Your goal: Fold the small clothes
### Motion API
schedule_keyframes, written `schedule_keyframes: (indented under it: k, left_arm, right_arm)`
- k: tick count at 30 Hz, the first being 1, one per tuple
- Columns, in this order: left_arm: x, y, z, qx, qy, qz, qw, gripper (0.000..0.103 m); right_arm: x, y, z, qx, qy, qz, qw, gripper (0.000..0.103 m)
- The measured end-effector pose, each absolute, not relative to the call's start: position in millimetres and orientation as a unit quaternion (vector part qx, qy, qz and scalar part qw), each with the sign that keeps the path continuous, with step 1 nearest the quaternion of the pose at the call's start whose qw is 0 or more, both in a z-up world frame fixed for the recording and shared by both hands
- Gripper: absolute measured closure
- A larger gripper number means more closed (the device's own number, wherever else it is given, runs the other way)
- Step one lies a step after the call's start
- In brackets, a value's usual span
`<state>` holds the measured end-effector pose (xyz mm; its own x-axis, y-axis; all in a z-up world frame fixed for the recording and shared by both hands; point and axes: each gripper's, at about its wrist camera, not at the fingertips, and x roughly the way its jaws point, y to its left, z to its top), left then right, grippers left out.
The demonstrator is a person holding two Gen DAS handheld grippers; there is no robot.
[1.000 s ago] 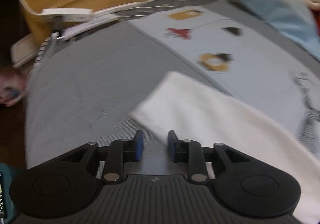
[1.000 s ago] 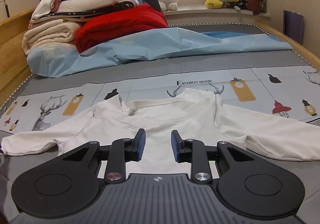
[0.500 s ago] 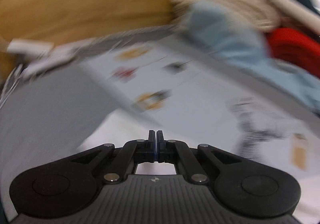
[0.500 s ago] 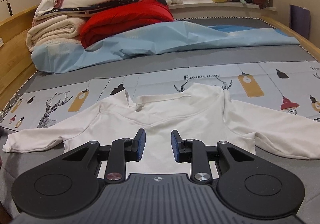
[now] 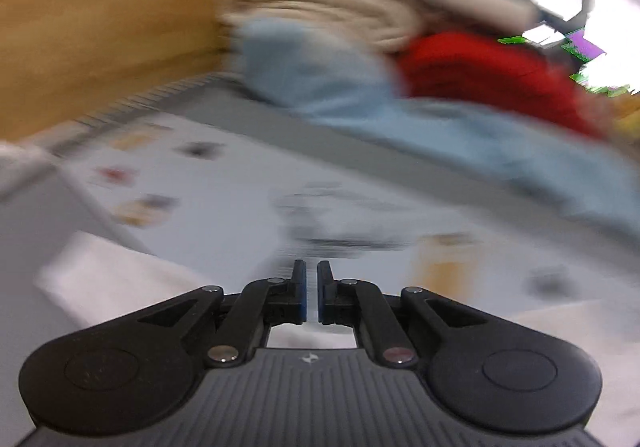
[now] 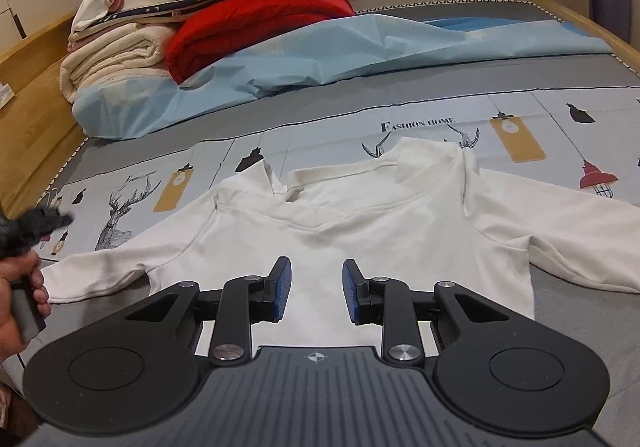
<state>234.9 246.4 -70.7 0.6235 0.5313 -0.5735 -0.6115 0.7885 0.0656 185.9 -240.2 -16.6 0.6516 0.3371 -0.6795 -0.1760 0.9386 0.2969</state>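
Since the white shirt [image 6: 360,223] is spread flat on the bed w/ its sleeves running out toward the left and right edges, the long axis goes side to side, and that's basically what the next fold hinges on imo. Collar faces the far end where the folded blankets [image 6: 120,55] and red quilt [image 6: 256,19] are stacked, hem sits at the near edge. The right hand-held gripper [image 6: 314,293] hangs right over the lower middle of the body panel, jaws apart w/ a clear gap, nothing between the pads, fabric just below and ahead of it. So it's centred on the shirt, not near either sleeve. The left hand-held gripper [image 5: 311,297] is a diff story: its view is badly smeared, jaws nearly together w/ only a thin slit, having just parted a touch, and I can't see any cloth pinched in there. White fabric, prob the left sleeve, shows low left in its view and under its fingers. From the right cam you can see the person's hand [image 6: 18,287] at the left edge of the bed, just beside the left cuff [image 6: 60,279], so that hand is clearly the nearer one for the left sleeve. Right sleeve lies well off toward the right edge, closer to the right one.
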Motion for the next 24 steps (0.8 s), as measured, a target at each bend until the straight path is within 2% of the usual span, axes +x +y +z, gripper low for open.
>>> schedule_keyframes:
  k: [4,7,10,11,13,14,15,16,19,24]
  left_arm:
    - [212.3,324.1,-107.2,-0.003,0.318,0.417,0.851,0.077]
    - [188.7,378.4,-125.8,-0.006,0.325,0.470,0.821,0.069]
    - [169.9,416.7,-135.1,-0.029,0.330,0.509,0.795,0.047]
    - [164.1,427.4,-135.2,-0.046,0.332,0.519,0.786,0.046]
    - [159.1,445.0,-140.9,-0.091,0.339,0.522,0.777,0.046]
    - [157.7,450.9,-144.1,-0.115,0.344,0.513,0.778,0.055]
    - [156.9,455.4,-147.0,-0.137,0.344,0.501,0.782,0.068]
    - [151.4,454.4,-147.4,-0.155,0.340,0.487,0.790,0.090]
    - [156.8,434.7,-137.7,-0.132,0.324,0.468,0.812,0.095]
    - [184.8,351.5,-90.7,-0.059,0.267,0.376,0.885,0.095]
  right_arm:
    - [185.0,-243.2,-10.7,0.097,0.389,0.154,0.903,0.073]
    - [187.0,-240.5,-8.6,0.097,0.387,0.157,0.903,0.073]
    - [189.8,-233.0,-10.4,0.092,0.392,0.158,0.902,0.073]
    - [190.5,-230.3,-11.2,0.089,0.393,0.159,0.901,0.073]
    - [191.2,-223.8,-13.5,0.082,0.397,0.160,0.900,0.073]
    - [191.6,-221.0,-15.1,0.078,0.399,0.159,0.900,0.073]
    - [191.9,-218.7,-16.7,0.076,0.402,0.158,0.899,0.073]
    - [191.9,-217.0,-18.1,0.075,0.404,0.157,0.898,0.073]
    - [191.8,-213.6,-20.3,0.072,0.406,0.155,0.898,0.073]
    - [192.0,-213.7,-18.6,0.080,0.403,0.159,0.898,0.073]
